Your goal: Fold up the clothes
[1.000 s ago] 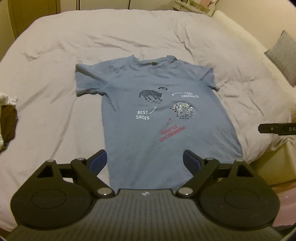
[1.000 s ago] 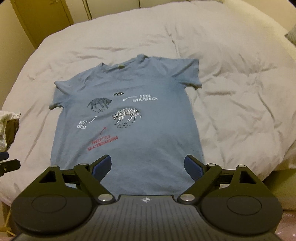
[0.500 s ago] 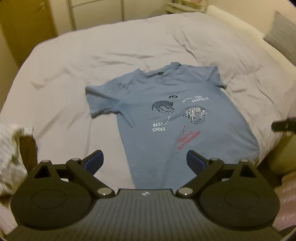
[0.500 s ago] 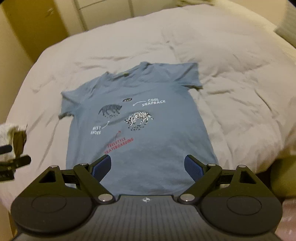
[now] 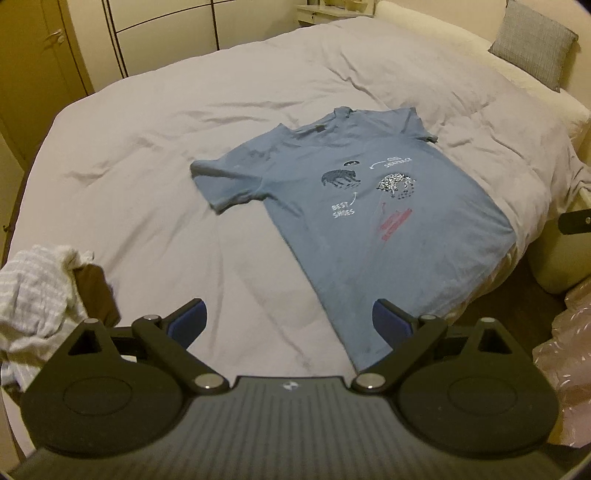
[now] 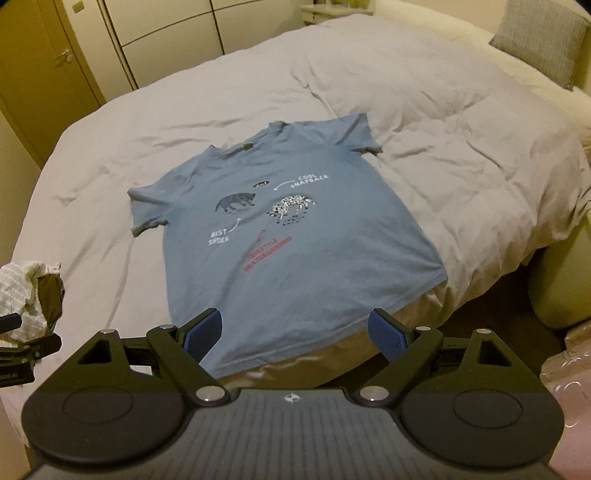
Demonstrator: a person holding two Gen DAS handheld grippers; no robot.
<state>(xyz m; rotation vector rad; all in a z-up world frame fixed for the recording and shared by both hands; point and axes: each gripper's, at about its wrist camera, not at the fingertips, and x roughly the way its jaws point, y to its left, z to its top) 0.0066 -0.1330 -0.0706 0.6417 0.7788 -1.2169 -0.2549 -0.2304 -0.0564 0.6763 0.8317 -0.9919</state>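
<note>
A blue T-shirt (image 5: 369, 236) (image 6: 295, 251) with printed animals and lettering lies flat, face up, on the bed, collar away from me and hem at the near edge. My left gripper (image 5: 290, 323) is open above the bedding just left of the shirt's hem, holding nothing. My right gripper (image 6: 295, 330) is open over the hem at the bed's edge, nothing between its fingers. A black part of the right gripper (image 5: 576, 221) pokes in at the right of the left wrist view. A black part of the left gripper (image 6: 22, 350) shows at the left of the right wrist view.
The white duvet (image 5: 184, 147) (image 6: 443, 129) covers the bed. A heap of white and brown clothes (image 5: 48, 288) (image 6: 33, 288) sits at the near left edge. A grey pillow (image 5: 535, 40) lies far right. Wardrobe doors (image 6: 166, 33) stand behind. Crinkled plastic (image 5: 569, 350) lies on the floor right.
Both grippers have pulled back and swung left, so the shirt sits further right and looks smaller. The clothes heap has come into fuller view. Both stay open.
</note>
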